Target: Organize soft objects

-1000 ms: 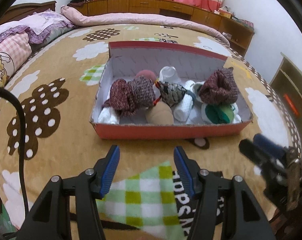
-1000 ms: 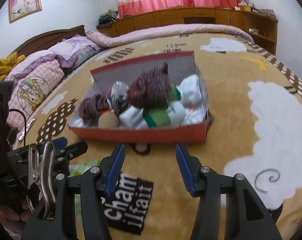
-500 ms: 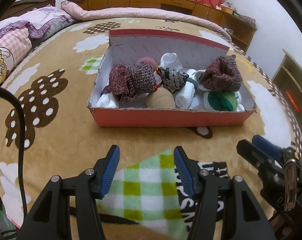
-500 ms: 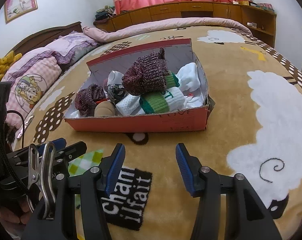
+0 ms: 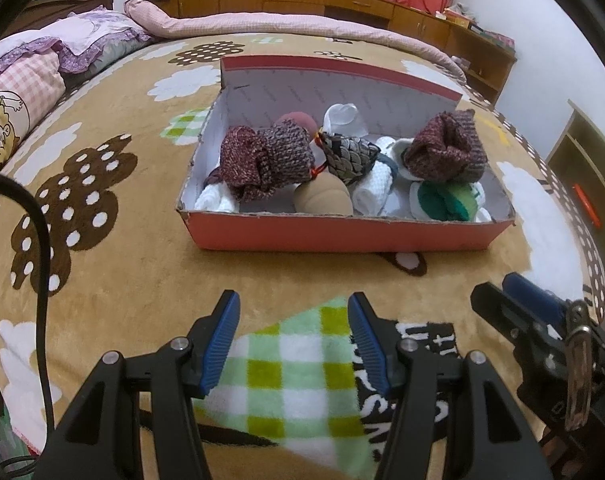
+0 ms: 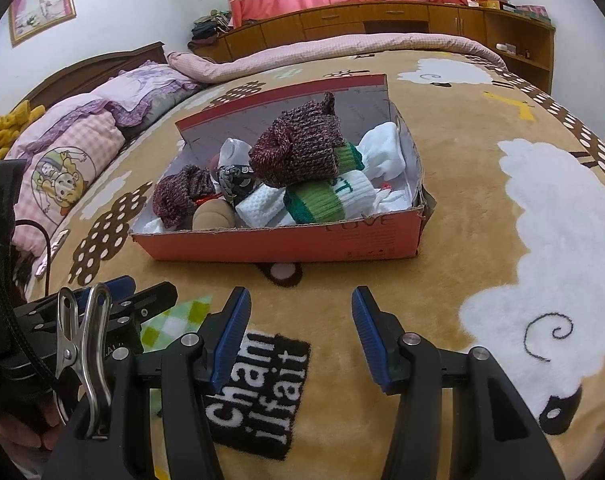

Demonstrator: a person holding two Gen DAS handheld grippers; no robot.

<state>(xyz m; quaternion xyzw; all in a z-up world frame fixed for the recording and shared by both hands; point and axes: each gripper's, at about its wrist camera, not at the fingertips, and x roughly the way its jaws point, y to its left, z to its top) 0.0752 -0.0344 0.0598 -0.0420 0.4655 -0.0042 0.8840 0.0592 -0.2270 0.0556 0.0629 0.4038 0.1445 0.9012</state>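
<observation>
The socks [image 5: 270, 160] lie bundled in the red box [image 5: 342, 236] mid-bed, likely gathered there to keep pairs together: maroon knit rolls, white ones, a green-striped one, a tan ball. The box sits on the blanket [image 5: 142, 256]. Left gripper [image 5: 290, 336] and right gripper [image 6: 298, 328] hover short of it, both half open and empty.

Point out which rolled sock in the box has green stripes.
The white sock with green bands, lying at the box's front right under the maroon knit bundle; the others lack green.
</observation>
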